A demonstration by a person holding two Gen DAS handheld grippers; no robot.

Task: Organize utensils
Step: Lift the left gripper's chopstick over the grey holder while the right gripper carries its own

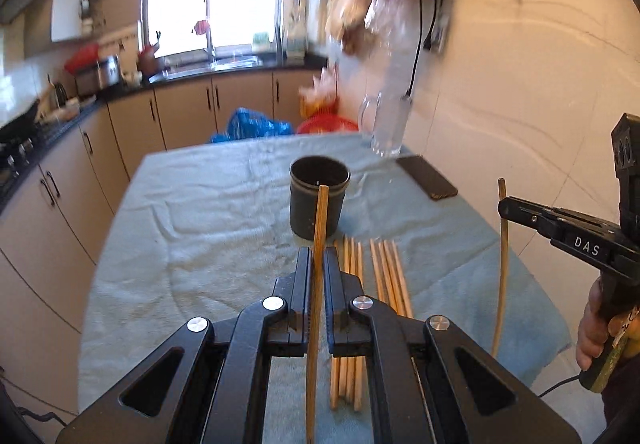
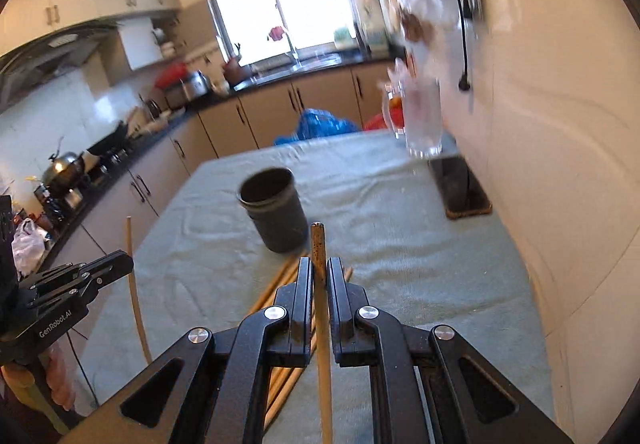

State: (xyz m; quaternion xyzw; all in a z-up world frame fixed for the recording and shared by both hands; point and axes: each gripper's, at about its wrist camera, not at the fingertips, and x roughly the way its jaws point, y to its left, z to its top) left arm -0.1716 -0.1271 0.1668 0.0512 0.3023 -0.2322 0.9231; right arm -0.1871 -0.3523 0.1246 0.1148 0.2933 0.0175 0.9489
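A big table [image 1: 200, 212] with a soft blue-green cloth [image 2: 400, 244] is under me. A dark round cup [image 1: 318, 200] stands upright in the middle of it. A flat black phone [image 1: 426, 177] and a clear glass mug [image 1: 386, 124] sit near the wall. A bunch of wooden chopsticks [image 1: 384, 276] lies flat on the cloth, just in front of the cup. My left gripper [image 1: 317, 264] is squeezed tight on one chopstick [image 1: 320, 220], held up off the cloth. My right gripper [image 2: 320, 272] pinches another chopstick [image 2: 318, 244] too, its tip pointing up near the cup.
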